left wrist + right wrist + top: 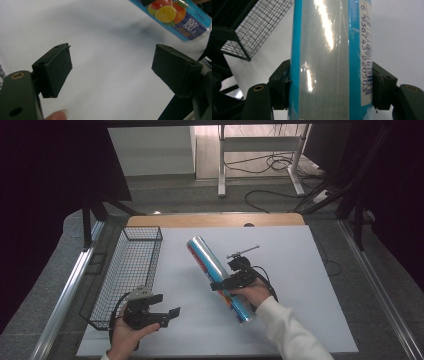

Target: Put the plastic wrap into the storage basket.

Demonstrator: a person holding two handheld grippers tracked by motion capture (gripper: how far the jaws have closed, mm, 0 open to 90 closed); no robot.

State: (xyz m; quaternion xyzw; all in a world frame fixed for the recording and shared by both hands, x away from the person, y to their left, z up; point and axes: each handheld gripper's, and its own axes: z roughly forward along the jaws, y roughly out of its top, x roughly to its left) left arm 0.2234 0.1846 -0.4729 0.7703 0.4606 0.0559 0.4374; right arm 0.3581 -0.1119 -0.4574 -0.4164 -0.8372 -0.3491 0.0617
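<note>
Roll of cling film (217, 277): long cylinder, clear shiny wrap, blue label with citrus picture and barcode. Lay aslant above white table, far end toward wire basket side, near end toward person. Clamped mid-length, jaws pressing both sides.

Wire basket (131, 270) walls off left edge of surface (290, 270). Foil roll (218, 278) slants across centre btwn hand-held grippers. Right half & far side open.

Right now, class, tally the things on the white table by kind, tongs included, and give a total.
Wire baskets: 1, black mesh
Wrapped rolls: 1, blue and silver, clamped in the right tongs
Tongs: 2, with the left tongs open
Total: 4
</note>
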